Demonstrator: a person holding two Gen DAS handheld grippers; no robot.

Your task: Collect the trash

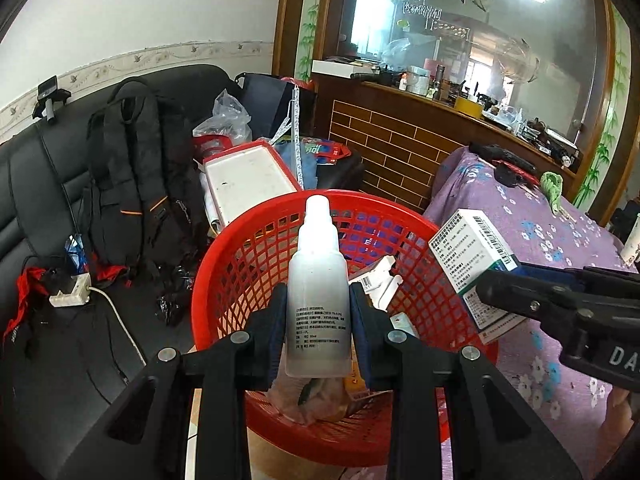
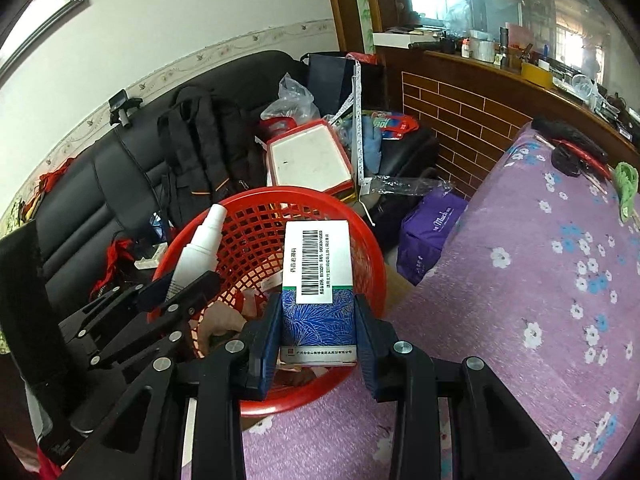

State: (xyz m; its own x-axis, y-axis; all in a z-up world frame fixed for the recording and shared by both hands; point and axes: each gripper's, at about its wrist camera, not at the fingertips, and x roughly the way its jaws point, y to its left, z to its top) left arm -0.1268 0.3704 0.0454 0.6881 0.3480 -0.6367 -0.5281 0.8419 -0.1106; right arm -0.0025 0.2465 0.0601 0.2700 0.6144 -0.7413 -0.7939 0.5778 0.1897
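Both wrist views look down, close, sharing red basket (image 1: 224, 248)

white bottle (image 1: 318, 280) and barcoded box (image 2: 318, 288) above red basket (image 1: 240, 240)

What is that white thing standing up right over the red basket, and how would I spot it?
Find the red mesh basket beside the purple flowered cloth. Over its opening, the left gripper holds a small plastic bottle upright. It is milky white with a rounded cap, unlike the flat-sided medicine box with a barcode held beside it.
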